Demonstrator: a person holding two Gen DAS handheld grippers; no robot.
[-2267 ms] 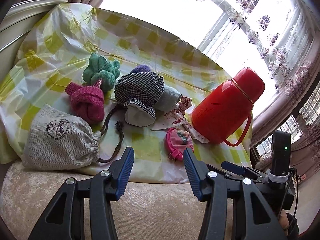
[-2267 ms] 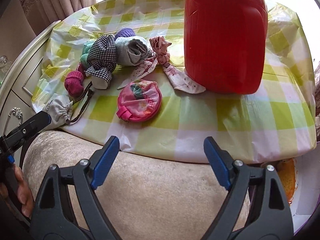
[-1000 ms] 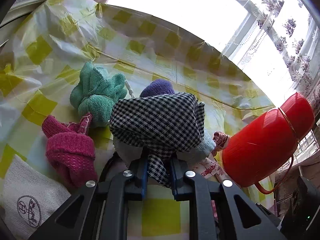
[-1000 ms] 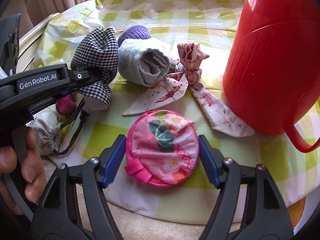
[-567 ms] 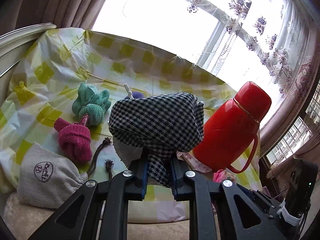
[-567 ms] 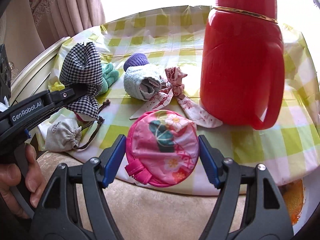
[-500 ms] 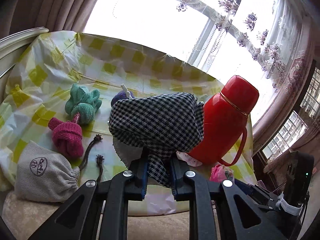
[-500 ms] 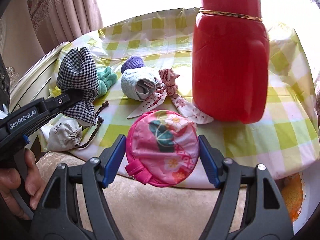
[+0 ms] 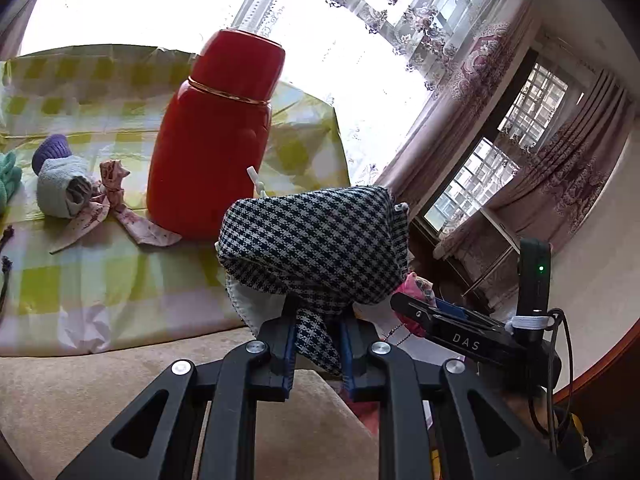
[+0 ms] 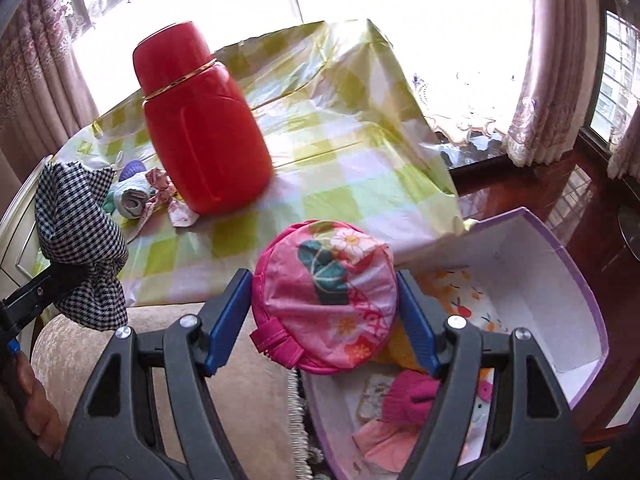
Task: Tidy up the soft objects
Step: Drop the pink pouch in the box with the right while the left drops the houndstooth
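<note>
both claws clamp cloth: left claw point(image 9: 316, 340) pinches checked pouch point(image 9: 316, 248), right claw point(image 10: 324, 308) flowered pouch point(image 10: 326, 296).

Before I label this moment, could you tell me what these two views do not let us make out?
- Purple box: right wrist view; its near contents lie behind the right gripper and the pink pouch, and the frame edge cuts its lower end.
- Checked cloth: left wrist view; what kind of item it is stays unclear, bunched in the left gripper.
- Green knit item: left wrist view, cut by the left edge.
</note>
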